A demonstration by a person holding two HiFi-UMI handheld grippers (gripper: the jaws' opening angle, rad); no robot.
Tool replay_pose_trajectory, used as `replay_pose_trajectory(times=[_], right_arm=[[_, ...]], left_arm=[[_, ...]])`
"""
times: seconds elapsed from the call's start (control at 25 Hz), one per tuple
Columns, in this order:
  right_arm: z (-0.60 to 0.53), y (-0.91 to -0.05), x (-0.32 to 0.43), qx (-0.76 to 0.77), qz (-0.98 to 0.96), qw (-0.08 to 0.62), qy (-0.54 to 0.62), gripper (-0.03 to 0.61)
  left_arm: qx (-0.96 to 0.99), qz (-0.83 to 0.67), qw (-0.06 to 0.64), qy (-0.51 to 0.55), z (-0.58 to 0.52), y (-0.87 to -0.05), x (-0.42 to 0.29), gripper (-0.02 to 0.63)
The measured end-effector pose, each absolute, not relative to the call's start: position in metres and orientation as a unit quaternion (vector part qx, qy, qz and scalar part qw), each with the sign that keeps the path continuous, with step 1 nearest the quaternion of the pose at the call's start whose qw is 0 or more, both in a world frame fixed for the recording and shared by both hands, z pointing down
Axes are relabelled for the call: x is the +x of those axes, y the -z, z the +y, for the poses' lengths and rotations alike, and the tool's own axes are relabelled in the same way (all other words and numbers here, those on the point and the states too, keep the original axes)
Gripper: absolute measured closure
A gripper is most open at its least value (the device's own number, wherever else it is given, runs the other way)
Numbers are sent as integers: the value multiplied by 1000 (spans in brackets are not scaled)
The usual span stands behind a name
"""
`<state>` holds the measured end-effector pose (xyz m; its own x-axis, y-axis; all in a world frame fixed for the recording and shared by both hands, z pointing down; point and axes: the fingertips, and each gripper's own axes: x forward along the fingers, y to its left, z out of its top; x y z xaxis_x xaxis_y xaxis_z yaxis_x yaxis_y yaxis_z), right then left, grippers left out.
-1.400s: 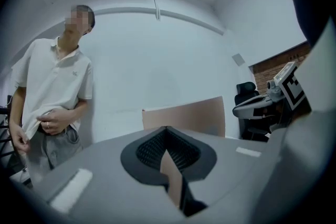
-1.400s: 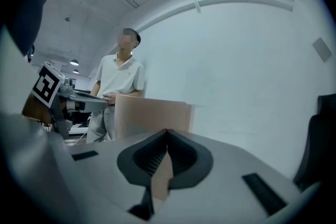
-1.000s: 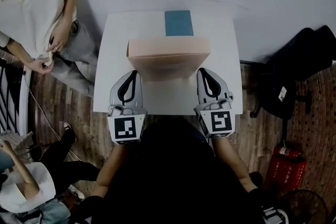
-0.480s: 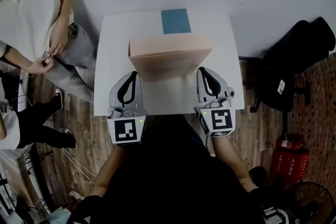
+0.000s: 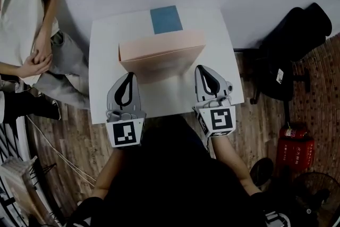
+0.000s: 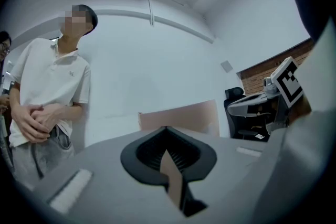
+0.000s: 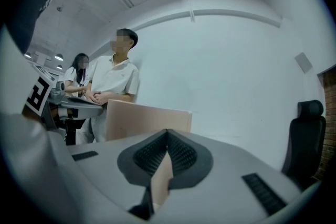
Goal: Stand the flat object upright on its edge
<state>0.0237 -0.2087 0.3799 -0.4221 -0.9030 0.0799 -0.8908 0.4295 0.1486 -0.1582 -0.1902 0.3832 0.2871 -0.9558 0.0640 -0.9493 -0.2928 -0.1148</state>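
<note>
The pink board [image 5: 159, 55] stands on edge on the counter [image 5: 101, 66], seemingly done. The left tongs [image 5: 128, 78] and right tongs [image 5: 205, 72] sit shut, empty, near it; next, keep clear.

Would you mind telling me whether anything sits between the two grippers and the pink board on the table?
Nothing visible does. Only bare table lies between the left gripper, the right gripper and the pink board. The blue square sits beyond the board.

Board [image 6: 178, 117]: lower part hidden behind the left gripper [image 6: 167, 128] body. Bystander [image 5: 26, 18]: cut off by the head view's left edge. Tag [image 5: 279, 76] on chair [image 5: 289, 42]: print too small to read.
</note>
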Motion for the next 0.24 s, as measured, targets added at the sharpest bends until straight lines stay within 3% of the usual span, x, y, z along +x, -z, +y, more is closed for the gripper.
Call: replay_pose_trajectory(times=[0.24], right_arm=[[-203,-390,25,537,-839,83,32,566]], left_arm=[[-804,591,21,65,-185,-390,-161,601]])
